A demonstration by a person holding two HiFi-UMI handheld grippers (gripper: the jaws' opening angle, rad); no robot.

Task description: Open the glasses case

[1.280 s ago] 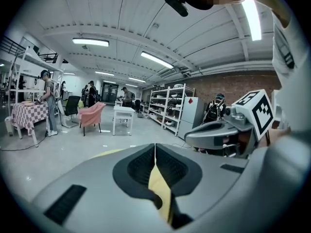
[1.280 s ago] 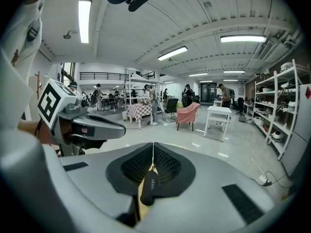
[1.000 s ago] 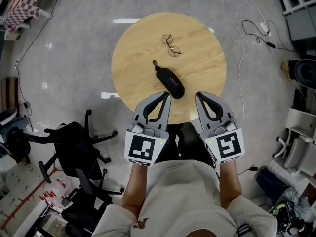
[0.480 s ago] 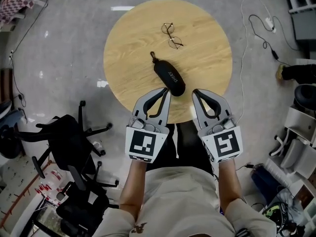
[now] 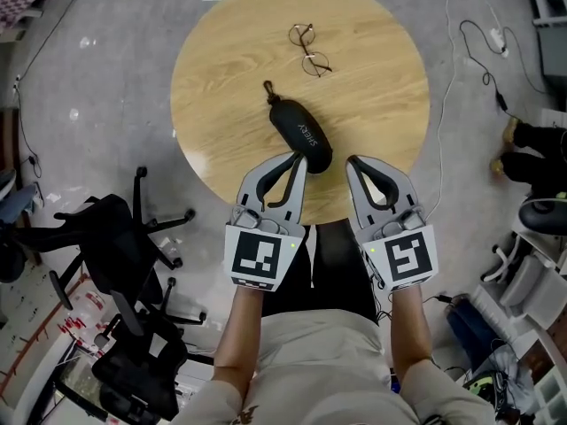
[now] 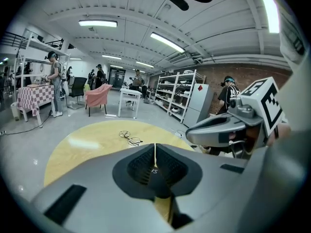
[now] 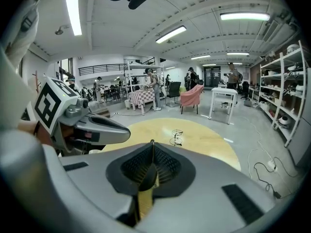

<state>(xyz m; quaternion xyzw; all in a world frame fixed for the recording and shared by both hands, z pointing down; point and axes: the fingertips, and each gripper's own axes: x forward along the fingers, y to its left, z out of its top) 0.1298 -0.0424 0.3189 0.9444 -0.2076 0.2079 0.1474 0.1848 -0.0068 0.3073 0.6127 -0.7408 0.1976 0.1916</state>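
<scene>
Both grippers are held side by side over the near edge of a round wooden table (image 5: 221, 78), pointing forward and somewhat down. The left gripper (image 5: 299, 156) has its jaws pressed together, tip against tip, with nothing clamped between them. The right gripper (image 5: 353, 160) is closed the same way and also carries nothing. Each has its marker cube at the rear, close to the person's hand.

The black glasses case (image 5: 301, 135) lies zipped shut on the tabletop, just ahead of the two grippers. Its near rounded end sits between their tips and closer to the left one. From there the case runs diagonally away, ahead and to the left of the left gripper, and ends in a small zipper pull (image 5: 267, 87). From the head view I cannot tell whether either tip touches the case.

A pair of thin wire eyeglasses (image 5: 310, 50) lies farther ahead, well beyond the case's far end and roughly in line with the gap between the grippers.

A black office chair (image 5: 115, 246) stands on the grey floor, off to the left of the left gripper and beside the table. White cables (image 5: 469, 42) trail across the floor to the right of the right gripper. Far ahead, the right gripper view shows a chair draped in pink cloth (image 7: 191, 96) and a table with a checkered cloth (image 7: 141, 98).
</scene>
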